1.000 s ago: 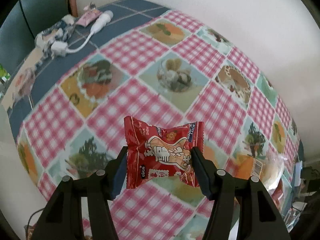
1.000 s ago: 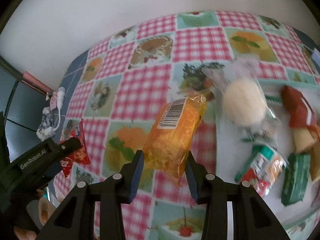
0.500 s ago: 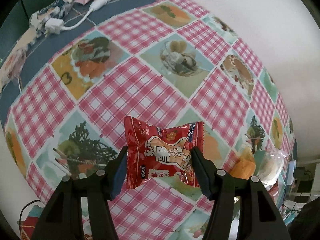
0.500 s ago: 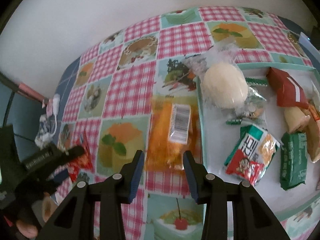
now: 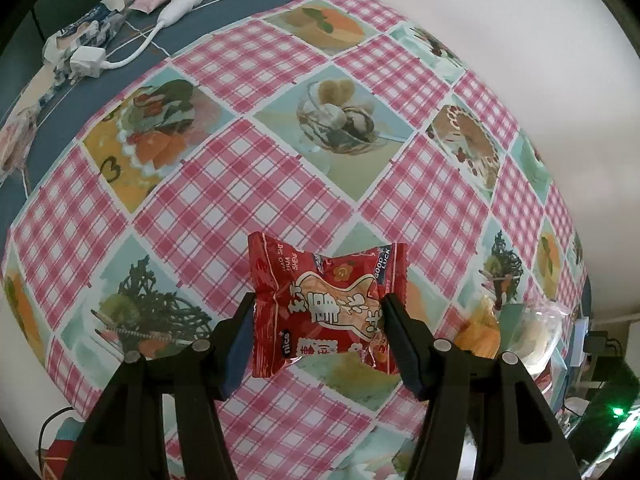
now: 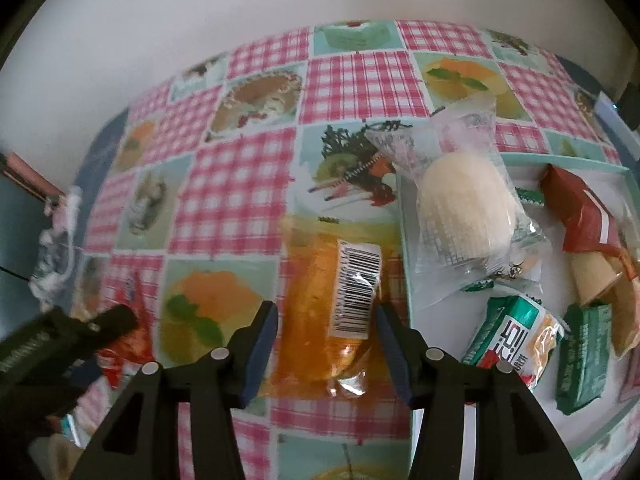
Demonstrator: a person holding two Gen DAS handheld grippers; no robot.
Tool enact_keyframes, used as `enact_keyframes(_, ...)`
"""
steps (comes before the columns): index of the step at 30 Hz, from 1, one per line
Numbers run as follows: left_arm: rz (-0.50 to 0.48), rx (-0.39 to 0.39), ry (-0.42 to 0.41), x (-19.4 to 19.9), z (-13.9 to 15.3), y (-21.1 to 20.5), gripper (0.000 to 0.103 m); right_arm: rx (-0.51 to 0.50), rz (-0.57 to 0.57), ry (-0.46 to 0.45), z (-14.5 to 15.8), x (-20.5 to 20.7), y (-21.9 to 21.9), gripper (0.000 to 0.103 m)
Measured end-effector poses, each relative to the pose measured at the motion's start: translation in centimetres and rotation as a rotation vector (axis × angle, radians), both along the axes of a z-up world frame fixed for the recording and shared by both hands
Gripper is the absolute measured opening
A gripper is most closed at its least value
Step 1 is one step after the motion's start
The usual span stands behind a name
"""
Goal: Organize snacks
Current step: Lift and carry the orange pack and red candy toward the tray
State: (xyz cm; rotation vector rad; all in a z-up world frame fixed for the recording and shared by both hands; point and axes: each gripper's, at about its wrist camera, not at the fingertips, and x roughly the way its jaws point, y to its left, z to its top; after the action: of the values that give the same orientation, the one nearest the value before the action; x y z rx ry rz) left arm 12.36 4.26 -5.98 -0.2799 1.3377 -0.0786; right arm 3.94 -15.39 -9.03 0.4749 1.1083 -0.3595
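My right gripper [image 6: 326, 342] has its jaws spread, the orange packet [image 6: 334, 304] lying lengthwise between them on the worktop [image 6: 236, 184] beside the tray [image 6: 404, 240], while my left gripper [image 5: 318, 338] clamps the red packet [image 5: 326, 306] aloft

desk [image 5: 248, 184] – checked food-print cloth | on it: orange packet [image 6: 332, 304], tray [image 6: 404, 248], white charger [image 5: 86, 60]
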Motion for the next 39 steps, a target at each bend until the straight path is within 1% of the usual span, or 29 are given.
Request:
enact_keyframes(5, -0.003, 0.003, 0.000, 0.0, 0.1, -0.3, 0.063, -0.016, 0.003, 0.003, -0.3, 0.0, 0.1, 0.055)
enact_keyframes(10, -0.011, 0.003, 0.000, 0.1, 0.0, -0.5, 0.063, -0.031, 0.035, 0.008, -0.2, 0.0, 0.7, 0.045)
enact_keyframes(14, -0.017, 0.001, -0.013, 0.2, 0.4, -0.5, 0.063, -0.022, 0.055, -0.007, 0.4, 0.0, 0.9, 0.042)
enact_keyframes(22, -0.033, -0.018, -0.049, -0.1, 1.9, -0.3, 0.063, -0.019, 0.046, -0.059, 2.9, -0.8, 0.9, 0.042)
enact_keyframes(28, -0.055, -0.031, -0.078, -0.5, 3.1, -0.6, 0.063, -0.036, 0.025, -0.068, 4.2, -2.0, 0.5, 0.042)
enact_keyframes(35, -0.100, -0.032, -0.127, -1.4, 4.6, -1.6, 0.063, -0.055, 0.000, -0.093, 5.9, -3.5, 0.0, 0.042)
enact_keyframes(39, -0.146, -0.033, -0.158, -2.2, 5.7, -2.8, 0.063, -0.072, -0.017, -0.114, 7.0, -4.4, -0.5, 0.042)
